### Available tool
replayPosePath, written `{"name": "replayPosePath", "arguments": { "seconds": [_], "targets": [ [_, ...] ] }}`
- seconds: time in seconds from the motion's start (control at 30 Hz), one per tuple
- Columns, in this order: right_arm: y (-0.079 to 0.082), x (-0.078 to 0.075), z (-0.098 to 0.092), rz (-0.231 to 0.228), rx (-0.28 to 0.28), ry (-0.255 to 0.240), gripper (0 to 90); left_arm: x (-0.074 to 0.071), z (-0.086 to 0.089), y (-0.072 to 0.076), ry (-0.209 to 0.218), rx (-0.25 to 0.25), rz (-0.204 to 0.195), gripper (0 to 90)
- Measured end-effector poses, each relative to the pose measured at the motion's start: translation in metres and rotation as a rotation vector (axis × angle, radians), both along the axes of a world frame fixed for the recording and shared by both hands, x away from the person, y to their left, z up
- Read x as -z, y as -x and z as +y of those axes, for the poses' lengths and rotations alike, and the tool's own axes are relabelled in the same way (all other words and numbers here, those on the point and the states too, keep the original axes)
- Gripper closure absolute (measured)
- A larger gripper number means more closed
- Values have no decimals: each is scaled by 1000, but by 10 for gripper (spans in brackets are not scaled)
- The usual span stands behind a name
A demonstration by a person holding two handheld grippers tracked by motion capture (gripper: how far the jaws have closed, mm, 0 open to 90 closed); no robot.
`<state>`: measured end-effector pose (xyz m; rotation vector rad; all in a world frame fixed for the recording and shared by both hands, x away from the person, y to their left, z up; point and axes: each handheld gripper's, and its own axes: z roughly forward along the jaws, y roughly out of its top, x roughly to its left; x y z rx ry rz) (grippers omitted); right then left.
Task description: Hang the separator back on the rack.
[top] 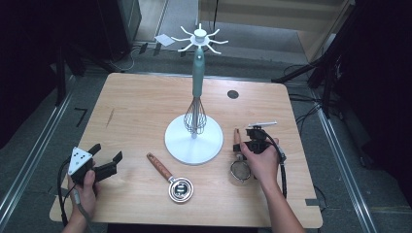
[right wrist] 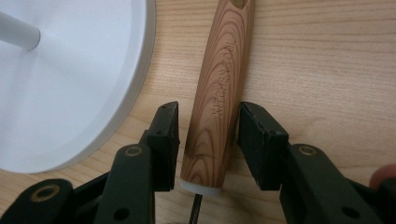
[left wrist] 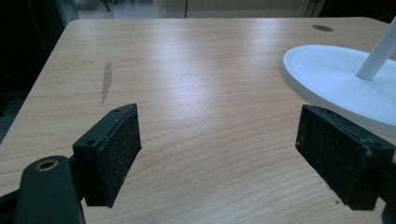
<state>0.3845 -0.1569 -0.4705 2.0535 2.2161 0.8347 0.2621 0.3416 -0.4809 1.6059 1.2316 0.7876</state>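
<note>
Your left gripper [top: 106,156] sits near the bench's [top: 136,97] front-left corner, held in your left hand [top: 85,187], jaws spread wide with only bare wood between them; the left gripper view shows both black pads [left wrist: 114,154] clear of everything.

Just right of it, near the front edge, lies a wooden-handled measuring cup [top: 172,180], handle angled toward the back-left, metal bowl toward the front, well apart from either gripper.

At bench centre stands the white utensil stand [top: 194,141]: round base flat on the wood, post upright, hook ring at the top. A teal-handled whisk [top: 196,97] hangs along the post, wires down, just above the base.

Right of the base, toward the front-right part of the bench, lies the strainer [top: 240,171]: mesh bowl toward the front edge, wooden handle [right wrist: 224,93] pointing back, just beside the base rim but not touching it. Your right hand [top: 262,162] holds the right gripper [right wrist: 208,140] down over that handle. In the right gripper view the jaws flank the handle near its ferrule end, partly closed, with a narrow gap showing on each side; pads not yet pressing the wood. Handle lies flat on the bench.
</note>
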Motion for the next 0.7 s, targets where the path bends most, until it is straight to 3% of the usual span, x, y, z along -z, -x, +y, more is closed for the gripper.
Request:
{"name": "replayPosePath", "arguments": {
  "seconds": [0.63,0.7],
  "targets": [
    [-1,2,4,12,0,45,637,0,0,0,0,2,0,144],
    [-1,2,5,8,-20,65,637,0,0,0,-1,0,1,144]
  ]
}}
